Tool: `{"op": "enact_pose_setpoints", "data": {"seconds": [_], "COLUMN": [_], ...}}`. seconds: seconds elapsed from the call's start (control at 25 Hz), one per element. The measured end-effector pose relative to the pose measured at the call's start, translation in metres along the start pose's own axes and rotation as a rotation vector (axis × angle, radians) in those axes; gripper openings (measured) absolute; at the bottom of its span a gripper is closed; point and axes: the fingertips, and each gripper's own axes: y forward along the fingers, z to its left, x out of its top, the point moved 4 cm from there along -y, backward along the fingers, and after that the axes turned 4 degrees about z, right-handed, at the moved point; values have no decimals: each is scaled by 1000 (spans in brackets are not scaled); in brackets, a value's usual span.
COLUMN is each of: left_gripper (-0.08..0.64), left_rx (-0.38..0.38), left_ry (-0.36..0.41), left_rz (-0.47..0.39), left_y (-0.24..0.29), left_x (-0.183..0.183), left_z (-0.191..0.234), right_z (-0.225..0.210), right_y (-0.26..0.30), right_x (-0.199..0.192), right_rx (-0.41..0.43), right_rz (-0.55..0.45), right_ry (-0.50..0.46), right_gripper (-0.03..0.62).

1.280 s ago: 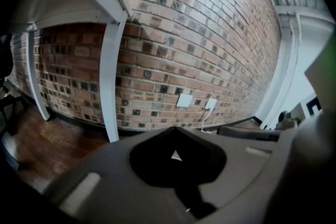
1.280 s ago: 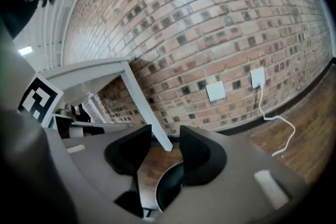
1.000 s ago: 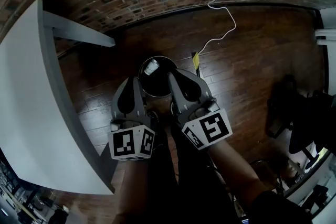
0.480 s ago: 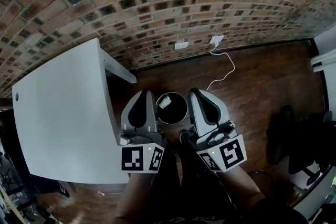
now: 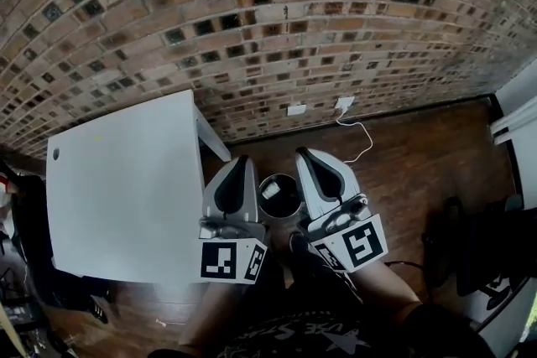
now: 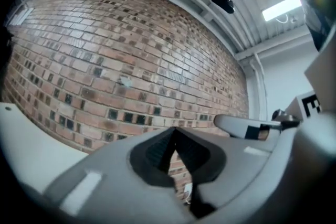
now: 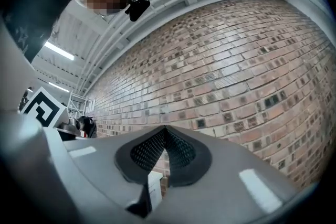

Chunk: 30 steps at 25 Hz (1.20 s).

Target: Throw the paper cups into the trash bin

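Left gripper (image 5: pixel 241 166) and right gripper (image 5: pixel 307 157): you hold both side by side in front of you, noses pointing ahead and tilted up toward the brick wall (image 5: pixel 277 29). In the left gripper view the ribbed pads (image 6: pixel 157 150) meet at their tips with only wall showing through the small gap beneath. In the right gripper view the mesh pads (image 7: pixel 148 152) likewise meet. Both tools are therefore closed and carry nothing. Directly below and between the two noses, on the wood floor (image 5: pixel 419 172), stands the round dark trash bin (image 5: pixel 284 215), and a pale paper cup (image 5: pixel 270 189) lies inside it toward the left of its opening. To your left, the white table (image 5: pixel 126 197) reaches close to the bin, and no cup shows on the part of its top that the head view covers. Beyond the bin, a white cable (image 5: pixel 359 130) runs along the floor from the wall sockets (image 5: pixel 295 109). Judged from this layout, the drop into the bin is complete for the cup in view, and you are at a pause between cups or at the end of the task. If more cups lie outside these views, the next move calls for you to turn toward them, part one pair of jaws wide enough for a cup wall, and close lightly so that the paper does not crush.
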Motion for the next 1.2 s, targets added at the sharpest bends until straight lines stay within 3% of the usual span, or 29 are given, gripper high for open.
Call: {"op": "enact_pose_setpoints", "data": {"seconds": [0.36, 0.88, 1.2], "left_gripper": [5, 5, 5], "left_rx": [-27, -31, 10], "left_ry": [7, -6, 8], "left_rz": [-41, 8, 32], "left_y": [-23, -43, -50], "left_x": [25, 17, 14], "left_z": [-13, -14, -11], "right_z": [25, 27, 37], "right_y": [-4, -19, -22], "right_x": [20, 15, 12], "right_rx": [50, 20, 42], "right_rz": [-26, 10, 27], "right_ry": [-23, -39, -51], "right_gripper": [6, 6, 6]}}
